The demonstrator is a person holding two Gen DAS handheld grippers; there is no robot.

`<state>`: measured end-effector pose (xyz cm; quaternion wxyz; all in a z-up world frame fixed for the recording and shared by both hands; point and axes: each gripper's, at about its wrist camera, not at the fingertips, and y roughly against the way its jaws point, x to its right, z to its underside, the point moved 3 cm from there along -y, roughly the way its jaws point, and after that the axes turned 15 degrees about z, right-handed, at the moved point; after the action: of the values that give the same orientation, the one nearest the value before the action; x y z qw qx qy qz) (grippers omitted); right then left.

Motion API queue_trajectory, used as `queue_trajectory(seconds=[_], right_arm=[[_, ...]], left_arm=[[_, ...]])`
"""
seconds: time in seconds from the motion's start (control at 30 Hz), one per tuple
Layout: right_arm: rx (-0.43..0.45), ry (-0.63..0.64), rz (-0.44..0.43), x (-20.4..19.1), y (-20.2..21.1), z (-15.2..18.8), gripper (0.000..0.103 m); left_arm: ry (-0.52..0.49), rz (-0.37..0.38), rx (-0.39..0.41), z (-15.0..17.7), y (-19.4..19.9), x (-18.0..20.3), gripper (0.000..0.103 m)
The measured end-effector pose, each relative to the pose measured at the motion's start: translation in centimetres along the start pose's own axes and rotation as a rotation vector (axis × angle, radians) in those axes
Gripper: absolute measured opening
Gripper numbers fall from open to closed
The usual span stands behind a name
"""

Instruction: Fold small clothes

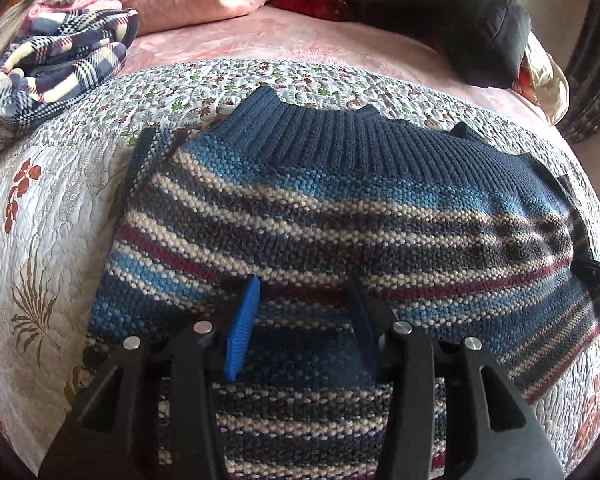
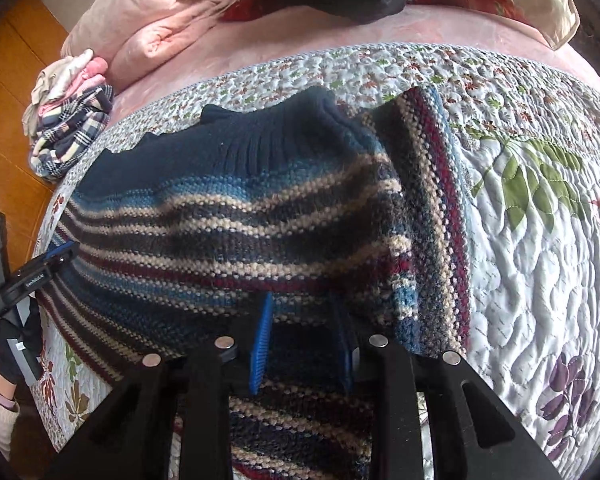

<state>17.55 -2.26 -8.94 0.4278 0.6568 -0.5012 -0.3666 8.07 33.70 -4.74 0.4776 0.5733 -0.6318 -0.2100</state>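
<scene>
Striped sweater lies on quilt, bare bedding along both side edges.

A small knitted sweater lies flat on the bed, striped in blue, navy, cream and dark red, with a ribbed navy band along its far edge. One striped side panel is folded in, lying along the garment's right edge.
</scene>
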Motion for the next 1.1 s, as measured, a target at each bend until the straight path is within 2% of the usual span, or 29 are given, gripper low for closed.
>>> queue_trajectory(seconds=[0.2,0.23,0.27,0.33,0.4,0.5,0.57,0.73,0.83,0.97,1.0,1.03,1.1], right_arm=[[-0.039,-0.019,-0.025,0.4,0.7,-0.6,0.029],[-0.038,-0.027,-0.037,0.6,1.4,-0.7,0.031],[-0.027,-0.033,-0.043,0.7,2.2,-0.9,0.035],[0.012,-0.051,-0.032,1.7,4.2,-1.3,0.05],[0.029,-0.087,-0.028,3.2,5.5,-1.5,0.055],[0.012,-0.127,-0.017,5.6,5.9,-1.8,0.068],[-0.031,-0.138,-0.01,6.8,4.9,-1.6,0.069],[-0.106,-0.184,-0.054,8.2,2.0,-0.2,0.072],[-0.144,-0.208,-0.112,8.1,0.4,0.7,0.073],[-0.138,-0.23,-0.145,8.1,-0.4,1.3,0.074],[-0.131,-0.24,-0.153,8.2,-0.4,1.3,0.069],[-0.128,-0.248,-0.161,8.3,-0.4,1.2,0.06],[-0.141,-0.275,-0.214,8.5,-0.5,1.1,0.05]], left_arm=[[-0.022,-0.051,-0.013,-0.1,-0.2,0.9,0.045],[-0.021,-0.054,-0.014,-0.3,0.0,1.1,0.045],[-0.022,-0.057,-0.012,-0.4,0.3,1.3,0.045],[-0.03,-0.05,0.003,-0.7,0.9,1.9,0.045],[-0.054,-0.05,0.018,-0.9,1.5,2.9,0.046],[-0.081,-0.017,0.027,-1.2,1.8,4.5,0.046],[-0.097,0.0,0.029,-1.4,1.7,5.5,0.046],[-0.087,0.03,0.009,-1.6,0.3,6.6,0.047],[-0.073,0.036,-0.013,-1.3,-0.6,6.4,0.047],[-0.045,0.048,-0.021,-0.8,-1.2,5.7,0.051],[-0.037,0.053,-0.02,-0.8,-1.3,5.4,0.052],[-0.03,0.058,-0.02,-0.7,-1.4,5.3,0.053],[-0.025,0.064,-0.02,-0.6,-1.4,5.1,0.053]])
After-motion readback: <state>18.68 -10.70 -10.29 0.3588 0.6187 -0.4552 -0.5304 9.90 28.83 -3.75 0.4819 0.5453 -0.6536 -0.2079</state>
